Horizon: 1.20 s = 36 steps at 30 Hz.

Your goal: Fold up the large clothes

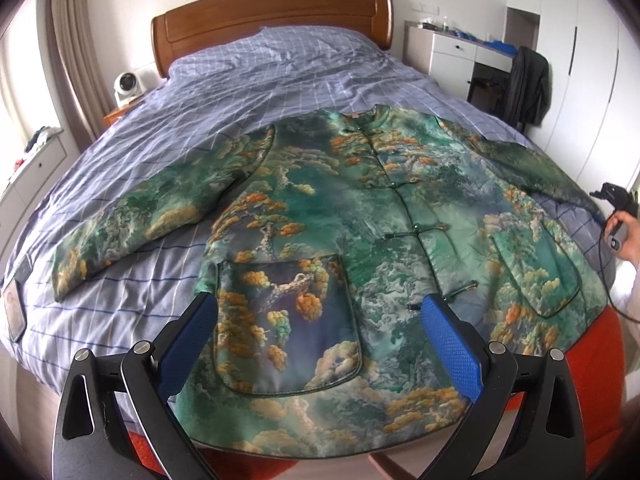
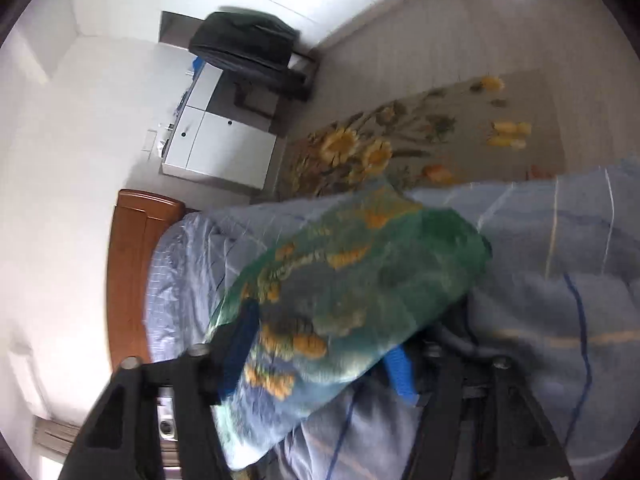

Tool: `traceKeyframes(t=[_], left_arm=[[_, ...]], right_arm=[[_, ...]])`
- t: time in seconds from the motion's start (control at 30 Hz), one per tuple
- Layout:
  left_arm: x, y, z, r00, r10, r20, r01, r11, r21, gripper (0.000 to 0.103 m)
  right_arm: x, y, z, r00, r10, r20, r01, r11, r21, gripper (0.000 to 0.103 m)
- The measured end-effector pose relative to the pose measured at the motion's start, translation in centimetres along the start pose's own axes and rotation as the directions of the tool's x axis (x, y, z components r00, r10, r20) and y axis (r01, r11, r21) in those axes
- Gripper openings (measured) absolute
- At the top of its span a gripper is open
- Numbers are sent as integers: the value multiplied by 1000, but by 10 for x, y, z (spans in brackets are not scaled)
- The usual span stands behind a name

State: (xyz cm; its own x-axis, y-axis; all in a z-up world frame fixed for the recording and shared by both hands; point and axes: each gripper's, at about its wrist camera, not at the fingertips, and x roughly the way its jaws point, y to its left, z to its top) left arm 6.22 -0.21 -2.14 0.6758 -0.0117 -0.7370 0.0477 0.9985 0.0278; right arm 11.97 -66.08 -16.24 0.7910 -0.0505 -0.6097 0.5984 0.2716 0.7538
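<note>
Quilted satin jacket (image 1: 360, 216) flat on the bed (image 1: 280, 72), likely soft and slippery: left gripper (image 1: 320, 328) open above its hem; right gripper (image 2: 320, 344) straddles a sleeve cuff (closure indiscernible).

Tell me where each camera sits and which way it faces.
Left wrist: above the bed's foot, facing the headboard over the spread jacket; its open blue fingers and the person's right hand show.
Right wrist: rolled sideways at the bed's edge, its fingers astride a jacket sleeve.
Shared: jacket, checked bedding, headboard.
</note>
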Motion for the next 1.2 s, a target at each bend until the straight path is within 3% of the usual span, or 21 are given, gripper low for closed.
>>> traceKeyframes(t=[0.1,0.2,0.3,0.47,0.6,0.73,0.97,1.07,1.13,1.2], left_arm=[[4,6,-5,1000,13,-12,-13,1000,-10,101],[9,14,-9,1000,6,-27,-7,999,-35,101],[11,19,-10,1000,-4,-27,2,998,-58,101],[9,21,-13,1000,-13,-19,11,997,-71,101],[7,25,-15,1000,-3,-23,1,997,-78,101],[6,34,-21,1000,0,-28,-3,994,-108,101],[14,46,-22,998,-28,-59,19,990,-143,101],[21,47,-6,993,-99,-61,89,985,-150,101],[29,44,8,985,-161,-62,150,977,-151,101],[44,36,26,964,-252,-89,236,959,-157,101]], right_arm=[[-13,38,-5,997,-30,75,42,986,-160,14],[-40,100,-25,991,38,130,16,920,-392,13],[-64,165,-60,985,118,123,-19,793,-608,12],[-86,261,-151,973,228,12,-110,515,-850,12],[-79,301,-230,967,231,-112,-183,313,-932,11],[-58,310,-307,964,177,-200,-229,161,-960,11],[-28,263,-407,952,0,-307,-306,65,-950,12],[-18,240,-441,941,-94,-324,-322,39,-946,18],[-12,225,-456,925,-155,-348,-345,44,-938,34],[-11,212,-461,896,-181,-406,-402,64,-914,70]])
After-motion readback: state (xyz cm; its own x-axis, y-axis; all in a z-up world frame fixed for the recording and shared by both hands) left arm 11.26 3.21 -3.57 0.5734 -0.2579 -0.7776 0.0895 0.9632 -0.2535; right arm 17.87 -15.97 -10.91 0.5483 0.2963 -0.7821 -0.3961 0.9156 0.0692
